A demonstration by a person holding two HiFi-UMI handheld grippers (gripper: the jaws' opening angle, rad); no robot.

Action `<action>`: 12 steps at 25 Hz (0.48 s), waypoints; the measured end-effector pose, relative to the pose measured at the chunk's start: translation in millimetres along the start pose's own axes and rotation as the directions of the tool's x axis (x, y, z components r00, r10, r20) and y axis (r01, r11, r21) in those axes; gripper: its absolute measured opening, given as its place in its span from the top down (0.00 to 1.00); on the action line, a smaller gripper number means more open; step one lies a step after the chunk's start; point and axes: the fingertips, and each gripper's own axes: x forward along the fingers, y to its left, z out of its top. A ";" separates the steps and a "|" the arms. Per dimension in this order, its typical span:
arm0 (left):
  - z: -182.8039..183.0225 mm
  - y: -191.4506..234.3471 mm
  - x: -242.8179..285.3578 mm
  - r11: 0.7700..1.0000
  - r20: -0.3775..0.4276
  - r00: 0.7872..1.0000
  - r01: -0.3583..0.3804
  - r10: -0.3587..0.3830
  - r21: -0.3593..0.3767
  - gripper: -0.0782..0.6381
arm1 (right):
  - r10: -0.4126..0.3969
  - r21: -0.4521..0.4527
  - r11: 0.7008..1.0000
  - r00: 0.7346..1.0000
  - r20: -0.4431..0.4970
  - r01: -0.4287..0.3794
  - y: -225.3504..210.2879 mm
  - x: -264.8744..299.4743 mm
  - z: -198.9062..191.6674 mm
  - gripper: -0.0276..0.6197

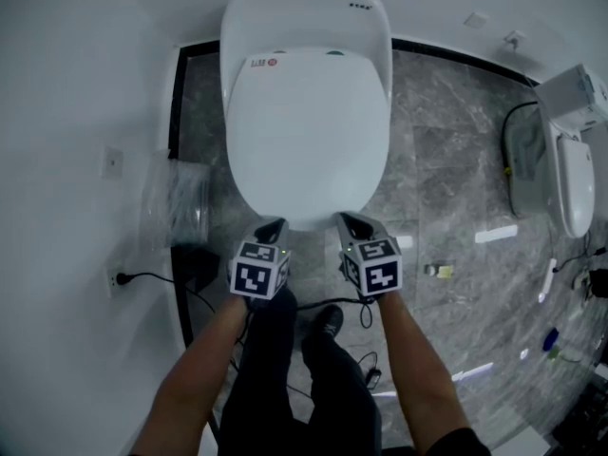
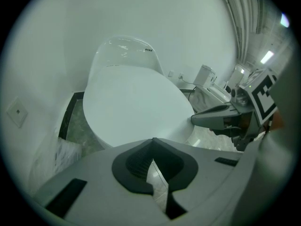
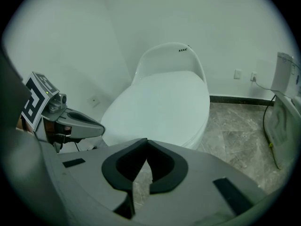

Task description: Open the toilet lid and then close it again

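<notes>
**Lid down, both grippers poised at its front edge**

Here is the toilet lid (image 1: pixel 309 131), lying flat and fully closed on the toilet (image 1: pixel 306 3), which fills the 12 o'clock half of the head view. No gap shows under the lid from any angle.

The left gripper (image 1: pixel 275 226) hangs at the lid's 7 o'clock edge and the right gripper (image 1: pixel 350 221) at its 5 o'clock edge. Both are just beside the front rim, and I can't say whether either tip touches it. The left fingers (image 2: pixel 134 166) are pressed together with nothing between them. The right fingers (image 3: pixel 164 166) are also together and empty, with only the grey marble floor (image 1: pixel 446 179) showing past the tips.

How far along is the task? That's a hard call. A closed lid fits the very start, with the lift to come, and it fits the finish just as well. If it's the start, everything is left: tips under the front rim, swing the lid up, then lower it back.

A second toilet (image 1: pixel 570 174) stands well apart at 3 o'clock, and a plastic bag (image 1: pixel 176 198) sits by the wall at 9 o'clock.
</notes>
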 end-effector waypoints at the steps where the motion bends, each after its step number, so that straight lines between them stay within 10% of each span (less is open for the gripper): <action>1: -0.8 0.0 0.9 1.000 -0.002 1.000 0.000 0.000 0.000 0.88 | -0.002 0.000 1.000 1.000 -0.003 0.002 -0.7 1.0 -1.2 0.94; 12: -3.1 1.2 5.0 1.000 0.007 1.000 -0.003 0.003 0.007 0.88 | -0.004 0.013 1.000 1.000 0.009 0.004 -2.2 6.2 -4.1 0.94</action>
